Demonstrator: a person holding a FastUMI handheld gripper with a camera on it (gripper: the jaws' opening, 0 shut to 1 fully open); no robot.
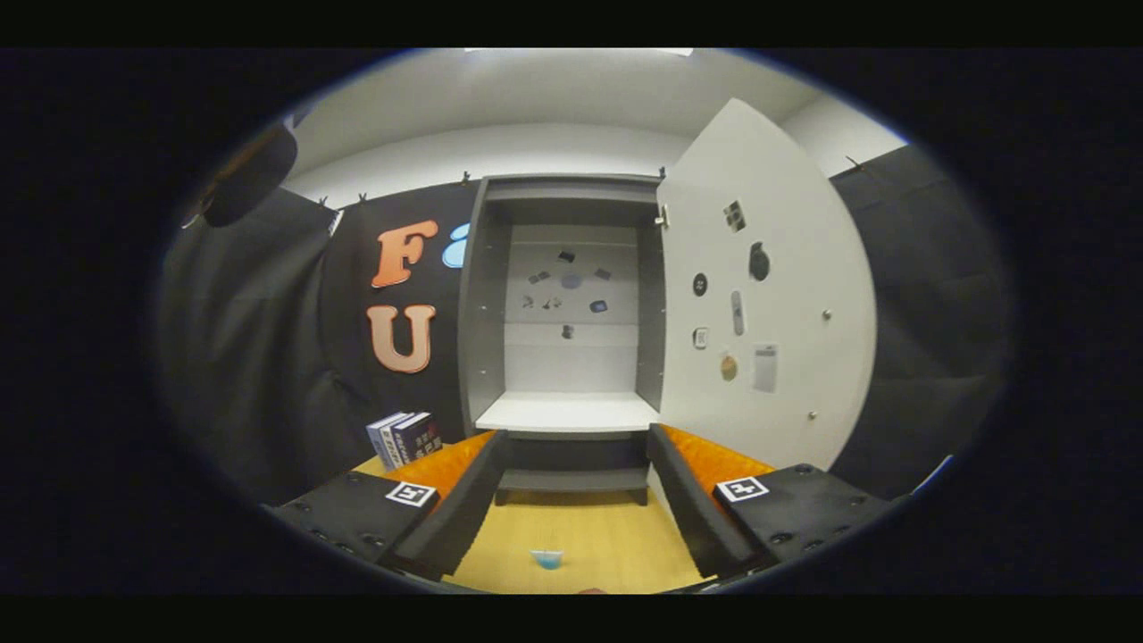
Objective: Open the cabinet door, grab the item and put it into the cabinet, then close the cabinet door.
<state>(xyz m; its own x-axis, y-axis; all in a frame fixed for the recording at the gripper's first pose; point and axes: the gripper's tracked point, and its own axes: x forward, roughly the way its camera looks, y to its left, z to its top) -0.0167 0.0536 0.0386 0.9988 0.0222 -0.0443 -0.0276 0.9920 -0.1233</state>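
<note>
With the cabinet door point(768, 286) open, the tool point(571, 527), fingers apart and empty, must next descend onto the small blue item point(546, 559) on the tabletop point(607, 536).

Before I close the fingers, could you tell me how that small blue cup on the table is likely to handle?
The small blue cup looks thin and translucent, so probably light and easily crushed. It stands low and wide-mouthed on the smooth wooden table, so a nudge would likely slide it. The gripper is open, fingers either side of it.

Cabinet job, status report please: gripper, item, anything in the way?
Gripper open, holding nothing. Cabinet door swung open, shelf bare. Small blue item on table between the fingers. Books off left, not blocking.
</note>
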